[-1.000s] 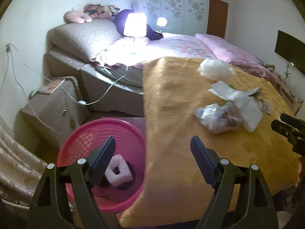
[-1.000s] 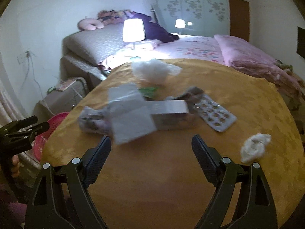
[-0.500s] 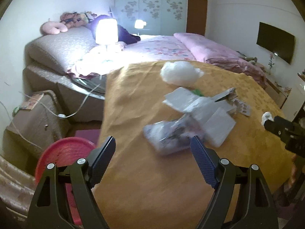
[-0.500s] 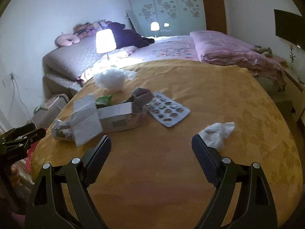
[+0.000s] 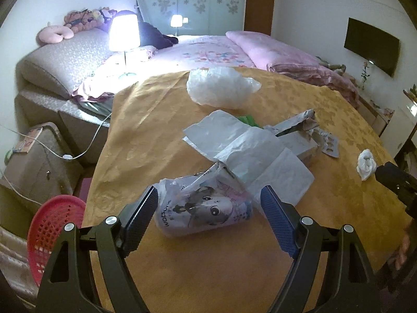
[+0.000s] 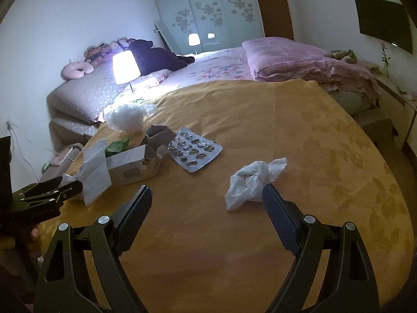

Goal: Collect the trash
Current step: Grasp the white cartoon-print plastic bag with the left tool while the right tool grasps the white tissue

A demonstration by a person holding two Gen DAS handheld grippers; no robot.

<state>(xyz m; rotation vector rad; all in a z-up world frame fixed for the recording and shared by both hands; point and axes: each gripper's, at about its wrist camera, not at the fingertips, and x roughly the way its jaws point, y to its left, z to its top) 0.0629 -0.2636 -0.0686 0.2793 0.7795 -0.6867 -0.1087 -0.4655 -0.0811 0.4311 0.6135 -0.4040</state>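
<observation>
A: Start at the left. What has changed?

B: A second ago the left gripper hung over the red basket on the floor, which already held a white scrap. Now it has swung across to the gold tablecloth, and the basket sits off at the lower left edge of its view.

A: Is it holding anything?

B: No. Its jaws stand wide, with the printed plastic bag lying on the cloth between them, untouched as far as I can see.

A: And to the right?

B: The right gripper has slid over from the paper and carton pile and the blister pack. Its jaws are also spread and empty, and the crumpled white tissue lies just beside its right fingertip.

A: Meaning?

B: Likely one item is binned, and each hand is lining up its next pick.
</observation>
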